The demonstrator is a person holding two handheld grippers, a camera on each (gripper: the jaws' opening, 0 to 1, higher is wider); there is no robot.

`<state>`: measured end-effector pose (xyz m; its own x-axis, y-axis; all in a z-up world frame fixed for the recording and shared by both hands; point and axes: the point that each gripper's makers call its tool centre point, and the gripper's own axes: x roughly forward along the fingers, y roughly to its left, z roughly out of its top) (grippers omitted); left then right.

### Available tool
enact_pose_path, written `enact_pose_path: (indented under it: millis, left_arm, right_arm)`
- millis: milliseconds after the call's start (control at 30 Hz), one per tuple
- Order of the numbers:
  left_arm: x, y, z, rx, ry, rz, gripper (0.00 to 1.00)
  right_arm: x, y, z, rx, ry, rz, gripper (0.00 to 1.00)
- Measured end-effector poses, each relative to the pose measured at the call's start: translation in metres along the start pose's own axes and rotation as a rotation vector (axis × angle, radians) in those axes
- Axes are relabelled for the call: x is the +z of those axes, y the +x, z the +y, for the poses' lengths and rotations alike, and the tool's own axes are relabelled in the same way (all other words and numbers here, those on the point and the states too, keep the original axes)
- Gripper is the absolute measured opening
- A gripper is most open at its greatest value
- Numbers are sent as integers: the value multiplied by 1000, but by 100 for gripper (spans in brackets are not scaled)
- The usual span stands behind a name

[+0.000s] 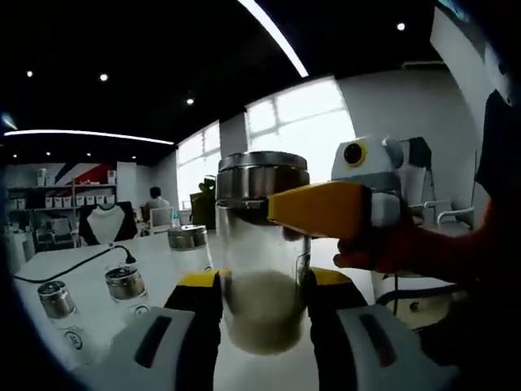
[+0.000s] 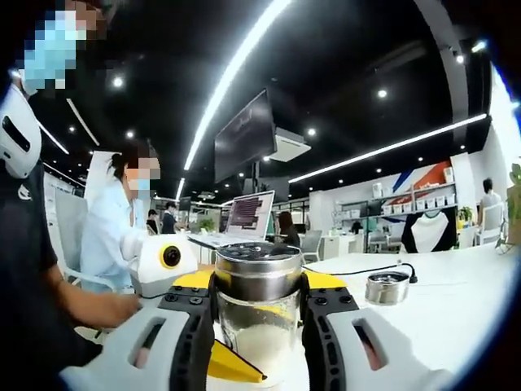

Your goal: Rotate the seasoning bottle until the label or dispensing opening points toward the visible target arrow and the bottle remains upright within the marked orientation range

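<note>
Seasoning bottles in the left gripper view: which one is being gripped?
The large seasoning bottle in the middle, between the left gripper jaws, right gripper at its steel cap. The three small bottles stand apart on the table.

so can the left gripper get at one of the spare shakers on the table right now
Probably not: the left gripper is shut on the seasoning bottle. The spare shakers stand unobstructed on the table.

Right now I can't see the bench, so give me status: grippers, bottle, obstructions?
Left gripper clamps seasoning bottle low, right gripper at its cap. Bottle upright. Three spare shakers stand clear.
</note>
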<state>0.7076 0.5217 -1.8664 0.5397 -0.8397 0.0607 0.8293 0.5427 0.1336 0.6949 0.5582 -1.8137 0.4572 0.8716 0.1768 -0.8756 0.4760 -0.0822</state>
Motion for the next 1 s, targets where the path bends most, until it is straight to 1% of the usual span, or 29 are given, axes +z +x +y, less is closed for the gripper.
enact_pose_path:
  millis: [67,100,233,300,333,400,467,600,667,733,833,900,1000]
  left_arm:
    - [0,1,8,62,46,-5,42]
    - [0,1,9,72,52,-6,42]
    - [-1,2,12,108,49,-8,42]
    - [-2,2,16,138,57,-8,42]
    - [-2,1,19,164,63,-7,42]
    - [-5,1,24,184,56,-2,42]
    - [-10,1,25,178,33,12,42]
    - [-11,0,25,171,46,19,42]
    - [-9,1,24,157,46,8,43]
    - [-5,2,22,135,36,-19,43]
    - [-5,2,20,104,0,-26,43]
    - [-4,2,20,93,-3,-35,44]
    - [-5,2,22,99,-5,-28,49]
  right_arm:
    - [0,3,-2,-38,-62,18,38]
    - [-1,5,-2,-51,-73,21,39]
    - [-3,9,-5,-87,-79,15,39]
    - [-4,11,-8,-117,-68,16,39]
    - [-5,11,-11,-138,-58,20,39]
    - [-9,13,-13,-166,-45,25,39]
    - [-13,14,-15,-182,-40,35,38]
    - [-14,12,-16,-198,-22,38,38]
    - [-11,11,-15,-204,-38,39,38]
    - [-8,10,-15,-211,-57,36,37]
    - [-7,8,-18,-208,-30,29,37]
    - [-6,7,-20,-201,-4,18,37]
    - [-6,6,-21,-207,-10,19,37]
